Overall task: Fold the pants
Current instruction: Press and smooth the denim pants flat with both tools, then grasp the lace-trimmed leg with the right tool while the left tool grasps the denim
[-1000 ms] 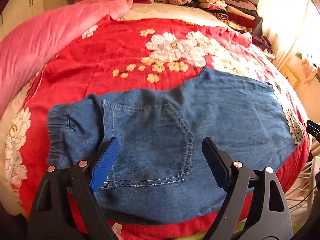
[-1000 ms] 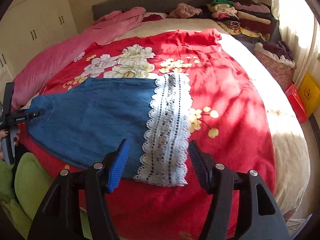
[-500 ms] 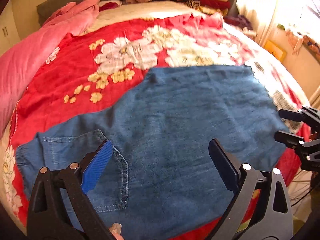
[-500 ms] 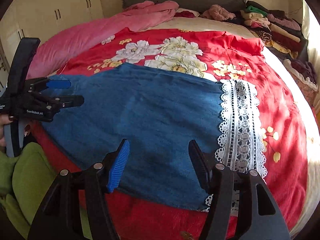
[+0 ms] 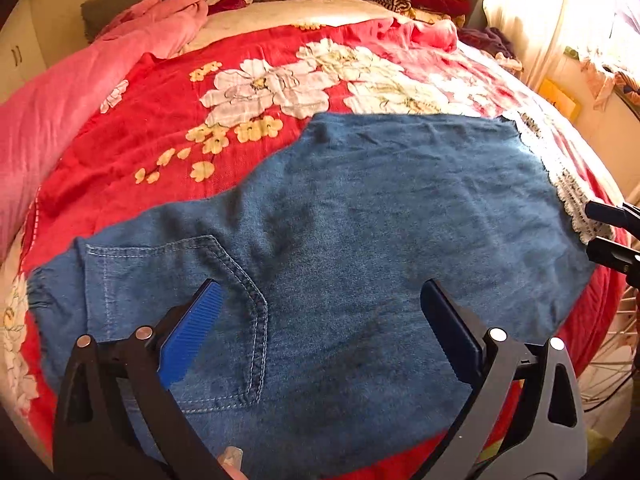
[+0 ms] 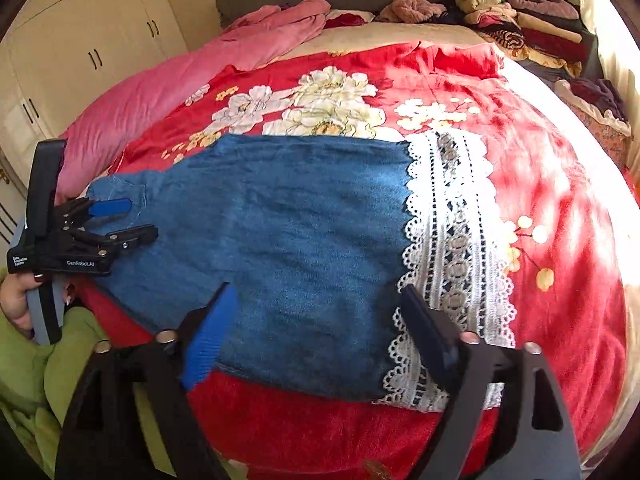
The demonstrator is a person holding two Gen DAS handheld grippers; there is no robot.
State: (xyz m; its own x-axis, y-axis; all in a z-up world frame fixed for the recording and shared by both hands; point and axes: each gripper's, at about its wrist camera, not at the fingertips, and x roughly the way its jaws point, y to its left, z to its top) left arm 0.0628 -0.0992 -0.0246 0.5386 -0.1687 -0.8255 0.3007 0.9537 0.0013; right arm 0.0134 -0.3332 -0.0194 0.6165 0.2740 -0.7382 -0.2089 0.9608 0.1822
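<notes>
Blue denim pants (image 5: 340, 240) lie flat on the red floral bedspread, waistband and back pocket (image 5: 224, 312) at the left, white lace hem (image 6: 452, 240) at the right. My left gripper (image 5: 320, 320) is open and empty, hovering over the pocket and seat area; it also shows in the right wrist view (image 6: 128, 220). My right gripper (image 6: 320, 320) is open and empty over the lower leg beside the lace hem; its fingers (image 5: 612, 236) show at the right edge of the left wrist view.
A pink quilt (image 6: 180, 92) lies along the bed's left side. Stacked folded clothes (image 6: 520, 24) sit at the head right. White wardrobes (image 6: 80, 48) stand at the left. Green fabric (image 6: 44, 380) lies at the bed's near edge.
Both grippers have moved in lower and closer over the pants. The right one has shifted right again toward the lace hem. Both stay open.
</notes>
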